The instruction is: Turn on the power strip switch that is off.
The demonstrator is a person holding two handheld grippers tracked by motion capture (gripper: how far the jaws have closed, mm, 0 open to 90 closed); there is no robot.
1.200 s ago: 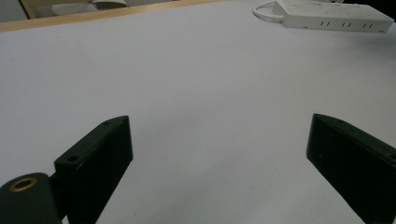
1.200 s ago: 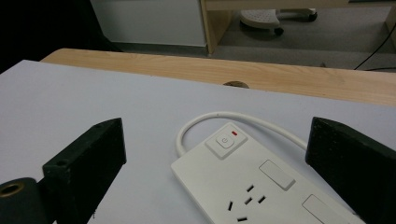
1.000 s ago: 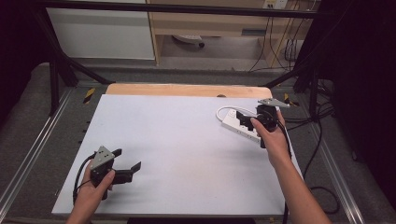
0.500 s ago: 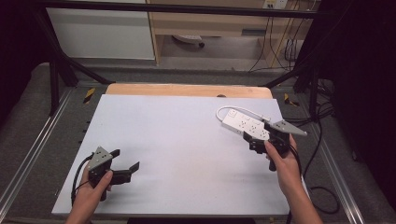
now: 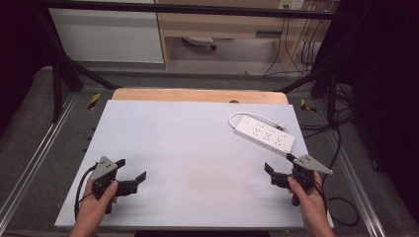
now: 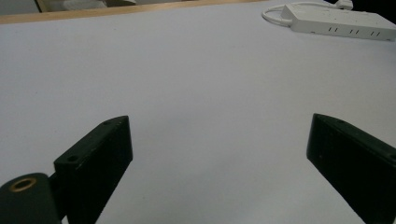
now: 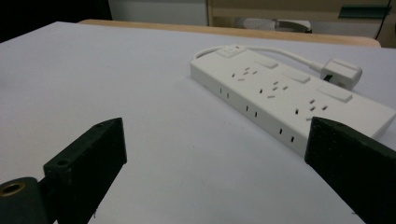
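Note:
A white power strip (image 5: 264, 135) lies flat at the far right of the white table top (image 5: 197, 143), its short cord looped behind it and ending in a white plug (image 7: 341, 72). My right gripper (image 5: 279, 163) is open near the front right edge, a hand's width short of the strip (image 7: 280, 95), with nothing between its jaws (image 7: 215, 126). At the front left my left gripper (image 5: 131, 169) is open too, with bare table between its jaws (image 6: 219, 121). From there the strip (image 6: 336, 21) lies far off at the upper right.
A wooden strip (image 5: 197, 95) borders the table's far edge. Metal rails (image 5: 34, 163) run along both sides over grey floor. Cables (image 5: 341, 202) trail off the right side. Shelving and a white cabinet (image 5: 108, 34) stand beyond the table.
My right gripper has drawn back from the power strip toward the front right edge. The strip stays in place. The left gripper has barely moved.

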